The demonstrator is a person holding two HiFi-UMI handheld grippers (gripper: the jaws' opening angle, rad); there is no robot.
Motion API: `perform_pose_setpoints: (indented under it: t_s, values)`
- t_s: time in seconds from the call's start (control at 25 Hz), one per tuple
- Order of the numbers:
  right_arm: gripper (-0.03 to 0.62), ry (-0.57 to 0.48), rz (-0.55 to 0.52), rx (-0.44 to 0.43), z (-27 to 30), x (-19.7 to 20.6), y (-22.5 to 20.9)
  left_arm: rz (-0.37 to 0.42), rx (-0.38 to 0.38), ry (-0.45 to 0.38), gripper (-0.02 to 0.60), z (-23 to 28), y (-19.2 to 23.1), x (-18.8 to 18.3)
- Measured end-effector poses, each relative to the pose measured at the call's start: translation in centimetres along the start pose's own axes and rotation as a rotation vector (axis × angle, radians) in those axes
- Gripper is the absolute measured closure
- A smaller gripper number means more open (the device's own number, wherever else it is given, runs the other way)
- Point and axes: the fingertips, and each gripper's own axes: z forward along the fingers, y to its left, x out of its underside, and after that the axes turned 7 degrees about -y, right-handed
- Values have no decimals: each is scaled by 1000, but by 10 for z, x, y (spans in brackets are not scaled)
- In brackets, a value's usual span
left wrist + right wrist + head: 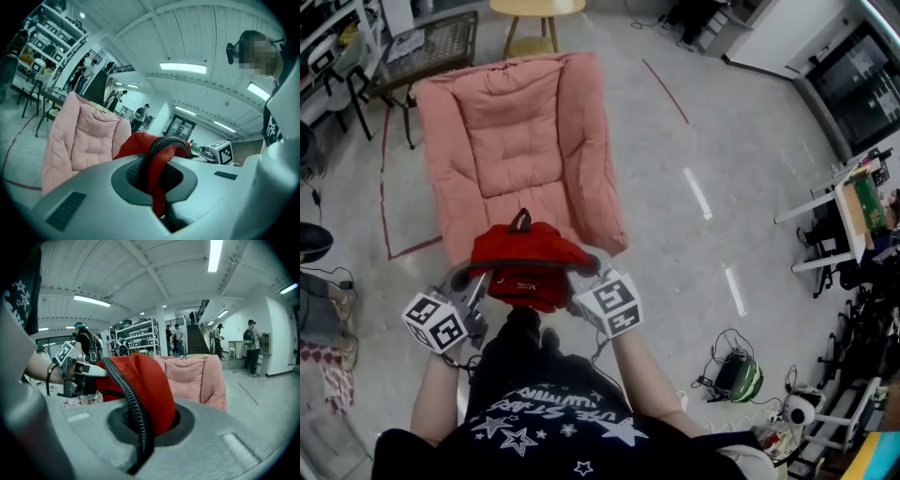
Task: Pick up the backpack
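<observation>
A red backpack (pixel 530 264) with black trim hangs in the air between my two grippers, just in front of the pink cushioned chair (pixel 520 150). My left gripper (pixel 483 274) is shut on the bag's left side, red fabric and black ribbed trim (pixel 157 150) pinched in its jaws. My right gripper (pixel 579 277) is shut on the bag's right side, gripping red cloth (pixel 150 394) beside a black ribbed cord (pixel 133 413). The backpack's black top handle (pixel 521 219) stands up toward the chair.
The pink chair (pixel 197 378) sits directly ahead on the grey floor. A round wooden table (pixel 537 11) stands behind it, a dark mesh table (pixel 427 47) at far left. Cables and a green helmet (pixel 744 378) lie on the floor at right. People stand by shelves and stairs (pixel 194 341).
</observation>
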Motion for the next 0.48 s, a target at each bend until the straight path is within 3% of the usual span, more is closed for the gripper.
perform_pose_setpoints:
  t_s: [0.2,0.48]
  values:
    - [585,-59,7,-55,-35,-8,28,22,-32,-17,571,-39,-44,3]
    - [585,-76,68,-91,-44,8,63,24,-93,-68,571,-84,-54,18]
